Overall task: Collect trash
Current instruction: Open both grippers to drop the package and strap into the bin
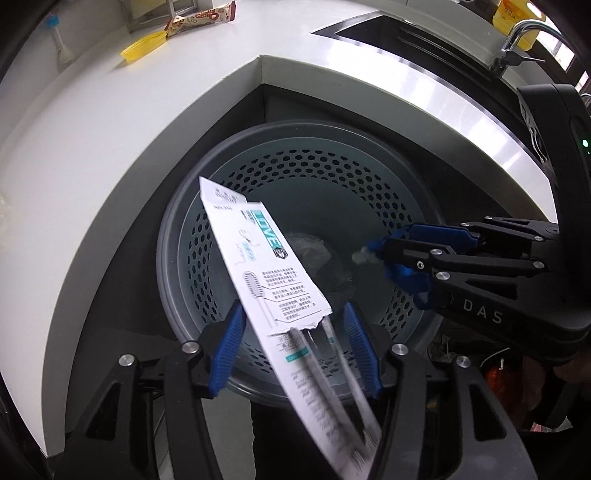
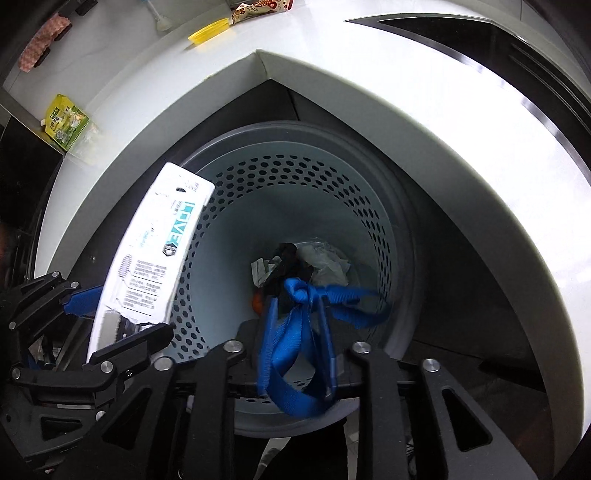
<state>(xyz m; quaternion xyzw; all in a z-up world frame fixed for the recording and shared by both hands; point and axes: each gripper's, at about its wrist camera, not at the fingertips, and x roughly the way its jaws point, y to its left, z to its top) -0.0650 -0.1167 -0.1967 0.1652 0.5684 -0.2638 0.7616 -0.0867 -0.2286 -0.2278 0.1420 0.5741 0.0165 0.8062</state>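
Observation:
A grey perforated trash bin (image 1: 258, 206) stands below the white counter corner and also shows in the right wrist view (image 2: 373, 206). Crumpled trash (image 2: 321, 264) lies at its bottom. My left gripper (image 1: 295, 350) is open; a white toothbrush package (image 1: 266, 266) is between its blue pads, above the bin, blurred at its lower end. The package shows in the right wrist view (image 2: 155, 254) too. My right gripper (image 2: 295, 354) is shut on a blue strap (image 2: 295, 332) over the bin; it shows in the left wrist view (image 1: 399, 258).
On the white counter (image 1: 92, 147) lie a yellow wrapper (image 1: 144, 48), a snack wrapper (image 1: 199, 18) and a green pouch (image 2: 66, 122). A sink (image 1: 413, 33) with a tap (image 1: 517, 40) is at the far right.

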